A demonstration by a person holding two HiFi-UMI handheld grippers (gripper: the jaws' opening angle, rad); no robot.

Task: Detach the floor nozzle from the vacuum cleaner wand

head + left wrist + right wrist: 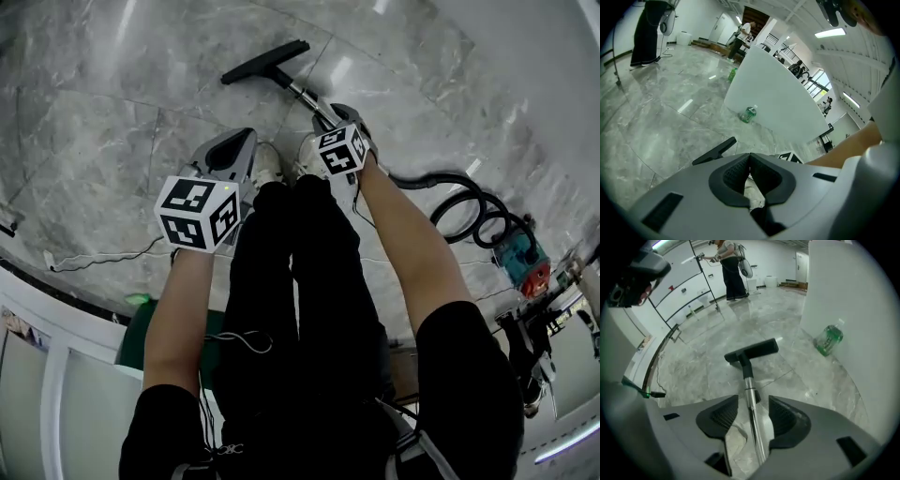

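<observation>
Marble floor (112,112); wand (749,394) between parted right tongs (753,414).

Nozzle: black flat plastic floor nozzle (265,62), a wide bar with a short neck, lying flat on the grey marble floor (112,122), far centre.
Wand: shiny metal vacuum wand (302,91), straight, still joined to the nozzle's neck, running toward the near right.
</observation>
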